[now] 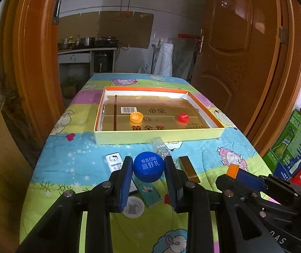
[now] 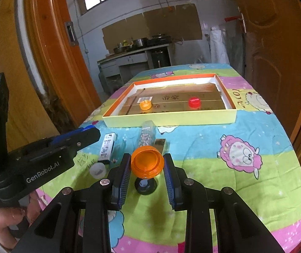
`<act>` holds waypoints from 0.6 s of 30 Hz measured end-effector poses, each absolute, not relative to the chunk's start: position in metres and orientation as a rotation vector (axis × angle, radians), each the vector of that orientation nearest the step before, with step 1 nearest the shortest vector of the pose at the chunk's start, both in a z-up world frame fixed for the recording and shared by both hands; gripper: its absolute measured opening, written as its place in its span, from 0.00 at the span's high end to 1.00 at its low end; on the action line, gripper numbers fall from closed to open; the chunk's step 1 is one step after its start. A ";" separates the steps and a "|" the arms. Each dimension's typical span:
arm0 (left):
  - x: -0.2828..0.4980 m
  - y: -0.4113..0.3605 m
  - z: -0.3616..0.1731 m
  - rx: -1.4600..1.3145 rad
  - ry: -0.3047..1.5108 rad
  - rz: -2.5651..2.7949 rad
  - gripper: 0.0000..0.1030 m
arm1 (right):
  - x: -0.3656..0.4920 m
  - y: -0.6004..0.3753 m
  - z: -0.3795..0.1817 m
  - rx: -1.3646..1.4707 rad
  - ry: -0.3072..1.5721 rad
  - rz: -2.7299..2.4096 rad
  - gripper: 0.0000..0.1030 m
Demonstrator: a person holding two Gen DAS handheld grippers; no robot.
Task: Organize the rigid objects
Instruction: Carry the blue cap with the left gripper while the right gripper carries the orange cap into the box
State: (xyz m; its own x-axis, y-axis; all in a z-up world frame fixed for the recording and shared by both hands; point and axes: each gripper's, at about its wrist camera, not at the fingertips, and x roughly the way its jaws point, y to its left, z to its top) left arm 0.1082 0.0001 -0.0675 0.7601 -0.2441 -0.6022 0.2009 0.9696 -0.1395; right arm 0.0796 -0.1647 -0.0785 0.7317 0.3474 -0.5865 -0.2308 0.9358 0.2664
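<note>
My left gripper point(image 1: 148, 169) is shut on a blue bottle cap point(image 1: 148, 166) with white writing, held above the table. My right gripper point(image 2: 147, 165) is shut on an orange cap point(image 2: 147, 162), also lifted off the cloth. Farther back lies a shallow box point(image 1: 159, 136) with pale yellow walls; inside it rest a yellow cap point(image 1: 136, 117) and a red cap point(image 1: 183, 118). The same box point(image 2: 169, 121) appears in the right wrist view with the yellow cap point(image 2: 145, 104) and red cap point(image 2: 194, 102). The right gripper's orange tip point(image 1: 232, 170) shows at the left view's right side.
On the cartoon tablecloth lie a white lighter point(image 2: 107, 146), a clear glitter tube point(image 2: 146, 136), a gold block point(image 1: 189, 167), a white cap point(image 2: 97, 169), a black cap point(image 2: 145, 185) and a teal stick point(image 1: 151, 194). Wooden doors flank the table. Boxes point(image 1: 291, 147) stand at right.
</note>
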 end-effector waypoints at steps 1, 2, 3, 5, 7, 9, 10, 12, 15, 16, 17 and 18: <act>0.110 0.000 -0.067 -0.070 0.667 -0.241 0.70 | 0.083 -0.165 -0.078 0.183 0.682 0.320 0.69; 0.114 0.001 -0.066 -0.073 0.671 -0.241 0.70 | 0.085 -0.164 -0.077 0.184 0.686 0.318 0.69; 0.115 0.001 -0.065 -0.076 0.674 -0.241 0.70 | 0.087 -0.164 -0.076 0.185 0.688 0.318 0.69; 0.120 0.002 -0.063 -0.081 0.680 -0.243 0.70 | 0.093 -0.165 -0.074 0.192 0.694 0.318 0.69; 0.123 0.001 -0.061 -0.079 0.681 -0.244 0.70 | 0.099 -0.166 -0.071 0.199 0.695 0.318 0.69; 0.128 0.000 -0.058 -0.080 0.682 -0.247 0.70 | 0.103 -0.167 -0.068 0.205 0.694 0.317 0.69; 0.130 -0.001 -0.057 -0.079 0.682 -0.248 0.70 | 0.106 -0.168 -0.067 0.208 0.693 0.317 0.69; 0.135 -0.002 -0.054 -0.078 0.682 -0.250 0.70 | 0.110 -0.169 -0.064 0.211 0.693 0.317 0.69; 0.141 -0.003 -0.051 -0.079 0.683 -0.254 0.70 | 0.117 -0.170 -0.060 0.212 0.691 0.315 0.69; 0.143 -0.003 -0.051 -0.078 0.684 -0.254 0.70 | 0.120 -0.171 -0.059 0.214 0.691 0.315 0.69; 0.146 -0.004 -0.050 -0.078 0.685 -0.255 0.70 | 0.121 -0.172 -0.058 0.216 0.690 0.314 0.69; 0.147 -0.004 -0.050 -0.077 0.687 -0.256 0.70 | 0.123 -0.172 -0.057 0.218 0.690 0.313 0.69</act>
